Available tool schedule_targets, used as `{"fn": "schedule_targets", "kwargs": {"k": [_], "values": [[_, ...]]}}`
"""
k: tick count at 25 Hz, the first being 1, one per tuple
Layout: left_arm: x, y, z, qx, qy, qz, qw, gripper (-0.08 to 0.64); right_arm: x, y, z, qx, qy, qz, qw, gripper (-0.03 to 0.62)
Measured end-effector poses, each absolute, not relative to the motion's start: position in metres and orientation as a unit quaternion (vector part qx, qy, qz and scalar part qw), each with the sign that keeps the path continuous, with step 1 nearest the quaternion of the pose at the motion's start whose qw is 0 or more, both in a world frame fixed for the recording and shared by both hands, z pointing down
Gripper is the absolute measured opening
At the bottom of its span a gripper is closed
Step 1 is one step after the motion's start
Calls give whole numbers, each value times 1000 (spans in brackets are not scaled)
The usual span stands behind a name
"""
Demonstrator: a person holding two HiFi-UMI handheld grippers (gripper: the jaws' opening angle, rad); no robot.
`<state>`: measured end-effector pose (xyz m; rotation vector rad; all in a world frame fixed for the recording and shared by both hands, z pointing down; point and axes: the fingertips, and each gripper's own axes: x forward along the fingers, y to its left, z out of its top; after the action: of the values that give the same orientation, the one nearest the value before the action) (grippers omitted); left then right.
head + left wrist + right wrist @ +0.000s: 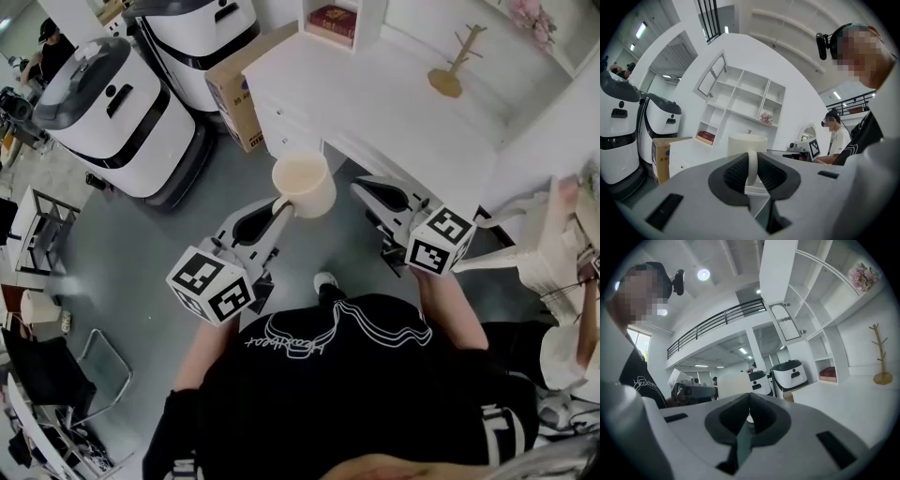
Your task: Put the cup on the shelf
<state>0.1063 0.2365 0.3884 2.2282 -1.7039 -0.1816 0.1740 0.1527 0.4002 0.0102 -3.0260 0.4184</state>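
Observation:
A cream cup hangs upright in the air in front of the white desk. My left gripper is shut on its handle, and the cup's body rises just past the dark pads in the left gripper view. To the right, my right gripper is level with the cup, a little apart from it, with its jaws together and nothing between them. The white shelf unit stands on the desk's far side. One low compartment holds a red book.
A wooden mug tree stands on the desk. A cardboard box and two white robot machines sit on the floor to the left. Another person sits at the right, and folding chairs stand at the lower left.

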Motion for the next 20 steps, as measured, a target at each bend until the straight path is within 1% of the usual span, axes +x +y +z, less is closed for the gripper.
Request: {"fn": "schedule_targets", "kwargs": {"k": [9, 20], "values": [[82, 123, 370, 781, -607, -54, 139, 51, 148, 43, 385, -18, -992, 121, 29, 6], [39, 66, 352, 792, -597, -63, 112, 51, 117, -5, 371, -25, -995, 98, 21, 6]]}}
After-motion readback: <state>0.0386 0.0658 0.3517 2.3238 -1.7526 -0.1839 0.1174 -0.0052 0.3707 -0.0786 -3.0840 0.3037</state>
